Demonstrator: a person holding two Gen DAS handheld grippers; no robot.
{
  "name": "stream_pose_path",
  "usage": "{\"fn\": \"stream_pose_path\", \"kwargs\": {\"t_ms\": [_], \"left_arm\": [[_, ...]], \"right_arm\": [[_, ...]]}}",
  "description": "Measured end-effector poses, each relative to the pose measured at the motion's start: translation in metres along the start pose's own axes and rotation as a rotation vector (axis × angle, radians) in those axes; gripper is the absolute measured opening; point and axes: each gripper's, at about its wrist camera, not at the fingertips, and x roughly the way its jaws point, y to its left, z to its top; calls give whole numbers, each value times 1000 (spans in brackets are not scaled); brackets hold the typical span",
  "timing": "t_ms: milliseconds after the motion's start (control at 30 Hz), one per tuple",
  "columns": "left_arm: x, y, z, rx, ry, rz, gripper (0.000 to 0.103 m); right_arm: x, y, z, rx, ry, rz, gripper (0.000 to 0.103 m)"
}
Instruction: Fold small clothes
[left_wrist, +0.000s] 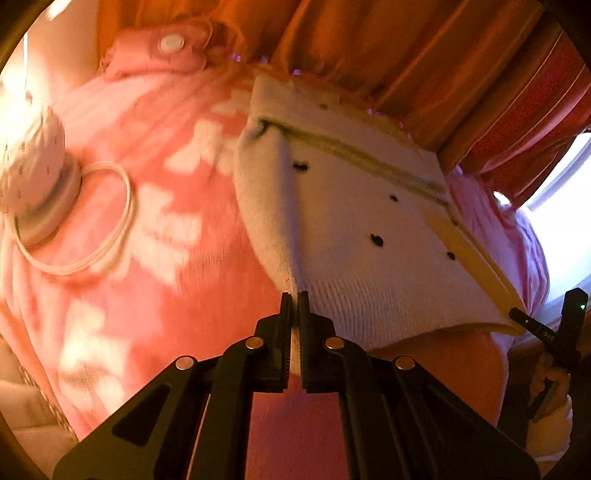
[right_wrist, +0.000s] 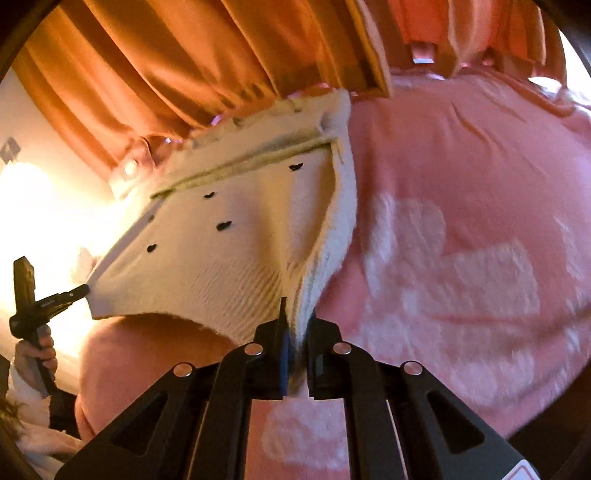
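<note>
Small cream knit garment with scattered black dots and an olive-yellow stripe (left_wrist: 351, 206) is stretched between both claws, lifted off the pink bed blanket with white blotchy pattern (left_wrist: 147, 229). Left claw (left_wrist: 294, 302) is clenched on the ribbed hem corner, fabric pinched between its black pads. Right claw (right_wrist: 297, 317) is clenched on the opposite hem corner, knit bunched into a fold between the jaws. In the left wrist view the right claw (left_wrist: 517, 314) shows at the garment's far corner, with the person's hand (left_wrist: 550, 384) gripping its handle. In the right wrist view the left claw (right_wrist: 83, 290) bites the other corner, hand (right_wrist: 37, 350) below it. The garment's far edge with the stripe rests near the orange curtains (right_wrist: 166, 66) at the bed's back edge. White round lamp-like object with a coiled white cord (left_wrist: 33, 162) sits on the blanket, left, apart from the garment.
</note>
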Motion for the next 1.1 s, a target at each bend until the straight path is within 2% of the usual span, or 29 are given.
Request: {"fn": "stream_pose_path", "kwargs": {"t_ms": [67,200,300,333,367,400,433,500,567,633,667,700,733,767,833,967,1100], "left_arm": [[2,2,-8,-27,28,-13,1],[-33,-3,-31,-12,19,-23,0],[-38,-2,-40,-8,20,-6,0],[-32,2,-37,-26,7,-13,5],[-21,3,-31,-41,23,-25,26],[-11,6,-24,-60,25,-14,51],[-3,9,-20,-64,20,-15,59],[19,11,-7,-60,40,40,61],[39,17,-1,-74,82,54,66],[61,26,1,-134,134,11,65],[68,30,1,-156,141,-5,51],[74,31,1,-163,146,-25,20],[76,30,1,-158,157,-66,10],[73,27,2,-155,152,-86,9],[53,15,2,-94,89,-137,7],[0,-13,-13,32,1,-163,7],[-34,-15,-44,-4,15,-188,6]], "right_arm": [[-3,4,-10,3,13,14,6],[-34,5,-32,38,14,67,6],[-29,11,-38,3,16,27,6],[-24,12,-36,-1,10,21,6],[-17,11,-33,2,7,30,7],[-9,11,-29,9,2,35,7],[-4,13,-26,11,-1,37,7],[1,15,-21,17,-10,46,7],[2,14,-16,22,-14,57,7],[1,14,-15,23,-18,54,7],[1,13,-15,30,-17,58,7],[0,11,-15,41,-18,62,7],[0,9,-14,48,-21,66,7],[-2,8,-14,54,-28,73,7],[-6,4,-15,69,-42,88,7],[-12,-5,-23,73,-37,71,7],[-23,-11,-41,73,-16,52,7]]}}
